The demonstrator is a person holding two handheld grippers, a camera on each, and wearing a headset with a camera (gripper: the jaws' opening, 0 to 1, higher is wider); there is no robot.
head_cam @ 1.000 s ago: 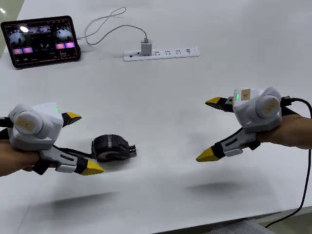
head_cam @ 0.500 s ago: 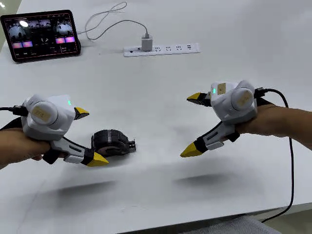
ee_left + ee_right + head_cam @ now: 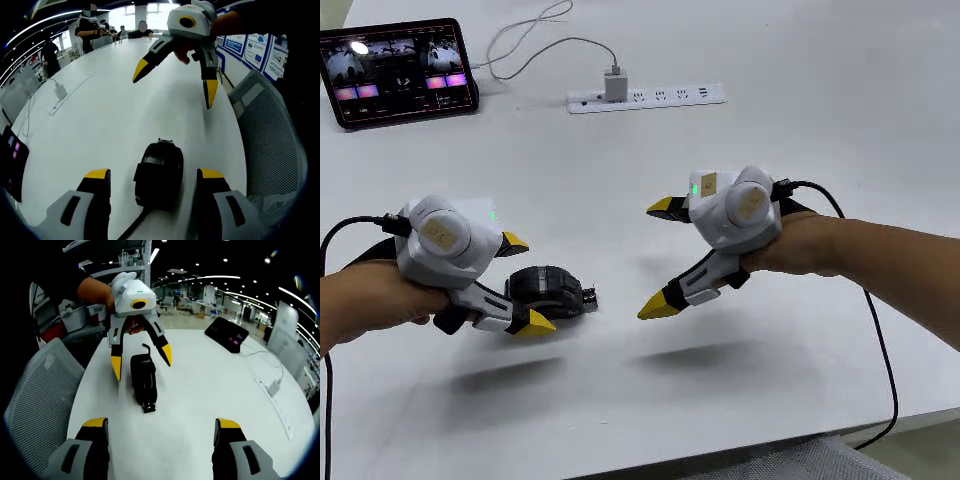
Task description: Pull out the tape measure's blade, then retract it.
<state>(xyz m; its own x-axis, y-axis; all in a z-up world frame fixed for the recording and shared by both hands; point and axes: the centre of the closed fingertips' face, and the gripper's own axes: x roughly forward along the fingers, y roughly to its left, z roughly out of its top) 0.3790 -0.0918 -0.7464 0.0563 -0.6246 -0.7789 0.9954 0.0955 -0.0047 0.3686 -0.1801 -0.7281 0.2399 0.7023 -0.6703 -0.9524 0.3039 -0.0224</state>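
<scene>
- Tape measure (image 3: 548, 292) rests on the white bench (image 3: 620, 400), now bracketed by the left tool (image 3: 528, 283), whose yellow-tipped jaws stand spread on either side of the black case without pinching it.
- Over the last second the left tool has slid in. A second ago its jaws sat short of the case with one tip just beside it. In the left gripper view the case now lies between the two jaws, close to both, though contact cannot be told.
- Across the bench the right tool (image 3: 657, 257), jaws also wide apart and holding nothing, has drifted toward the case. The gap to the blade hook (image 3: 588, 296) has narrowed, but the tool remains apart from it and, judging by its shadow, above the bench.
- The blade is wound in, and the right gripper view shows the hook end pointing toward the right tool.
- Against the power strip (image 3: 645, 97) the case appears not to have shifted, and the tablet (image 3: 400, 70) seems to slide only because the headset moves.
- Both tools look to be closing in for the first step, the left to clamp the case and the right to take the hook. The pull-out has not begun.
</scene>
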